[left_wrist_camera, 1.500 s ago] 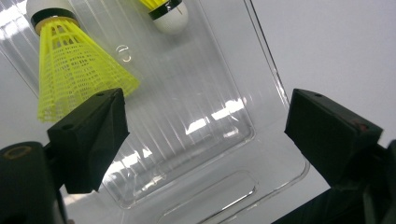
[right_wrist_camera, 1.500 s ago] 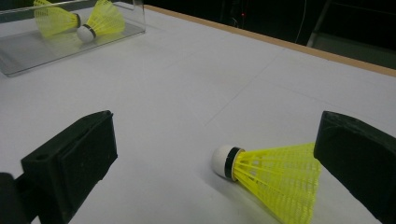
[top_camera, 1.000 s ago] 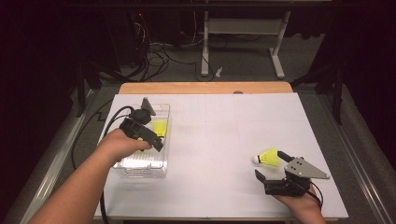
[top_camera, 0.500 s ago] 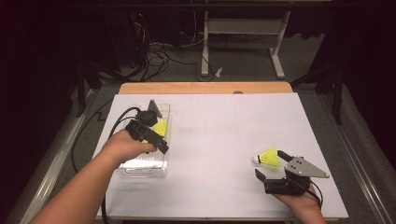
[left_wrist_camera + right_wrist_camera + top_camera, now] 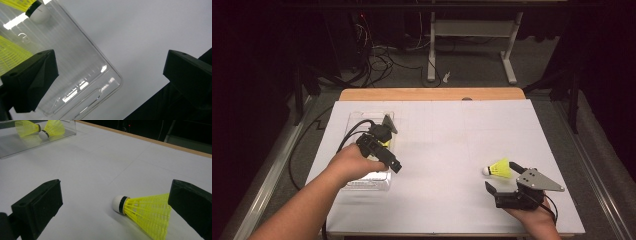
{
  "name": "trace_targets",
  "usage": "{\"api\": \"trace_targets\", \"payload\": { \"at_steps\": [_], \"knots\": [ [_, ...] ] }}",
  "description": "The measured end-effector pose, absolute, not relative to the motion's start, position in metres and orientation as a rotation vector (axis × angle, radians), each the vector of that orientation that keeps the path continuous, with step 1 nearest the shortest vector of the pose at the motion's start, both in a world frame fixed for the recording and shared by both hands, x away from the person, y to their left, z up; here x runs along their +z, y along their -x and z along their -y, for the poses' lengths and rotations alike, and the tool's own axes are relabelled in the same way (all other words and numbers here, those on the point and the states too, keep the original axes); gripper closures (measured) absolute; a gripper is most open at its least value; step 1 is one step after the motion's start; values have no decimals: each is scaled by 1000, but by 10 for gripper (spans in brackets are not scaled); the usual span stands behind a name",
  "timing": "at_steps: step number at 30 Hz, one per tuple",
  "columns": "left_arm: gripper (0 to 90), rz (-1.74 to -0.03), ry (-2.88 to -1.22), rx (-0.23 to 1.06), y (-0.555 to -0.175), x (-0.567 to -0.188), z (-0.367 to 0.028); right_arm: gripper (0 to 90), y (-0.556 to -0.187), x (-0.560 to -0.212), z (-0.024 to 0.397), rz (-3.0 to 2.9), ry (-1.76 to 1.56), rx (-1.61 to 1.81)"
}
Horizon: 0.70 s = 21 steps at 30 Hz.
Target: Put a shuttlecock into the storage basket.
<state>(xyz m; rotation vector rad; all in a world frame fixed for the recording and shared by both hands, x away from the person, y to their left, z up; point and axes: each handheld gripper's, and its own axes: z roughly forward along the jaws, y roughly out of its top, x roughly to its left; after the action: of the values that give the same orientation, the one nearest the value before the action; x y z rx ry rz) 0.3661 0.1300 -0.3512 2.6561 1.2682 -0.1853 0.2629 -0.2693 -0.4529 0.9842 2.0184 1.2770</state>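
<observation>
Now sorting yellow birdies into the clear box [image 5: 367,182], by the look of it. Over the box, left gripper [image 5: 110,82] with jaws wide, holding nothing. Inside the box, two birdies [image 5: 51,128] already lying down. Far to the right of the box, on the white table [image 5: 452,135], one more birdie [image 5: 498,168], white tip pointing toward the box. Close behind that one, right gripper [image 5: 115,207], jaws wide on both sides of it, not touching. Next, probably: push forward a bit, squeeze gently on the soft skirt, lift, carry over to the box.
</observation>
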Motion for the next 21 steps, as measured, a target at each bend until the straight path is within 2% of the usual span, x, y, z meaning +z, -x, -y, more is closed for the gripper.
{"api": "trace_targets", "payload": {
  "at_steps": [21],
  "knots": [
    [11,-1064,-2740,-225,-348,-368,-75,0,-263,-454,278,-1999,-1020,1270]
  ]
}}
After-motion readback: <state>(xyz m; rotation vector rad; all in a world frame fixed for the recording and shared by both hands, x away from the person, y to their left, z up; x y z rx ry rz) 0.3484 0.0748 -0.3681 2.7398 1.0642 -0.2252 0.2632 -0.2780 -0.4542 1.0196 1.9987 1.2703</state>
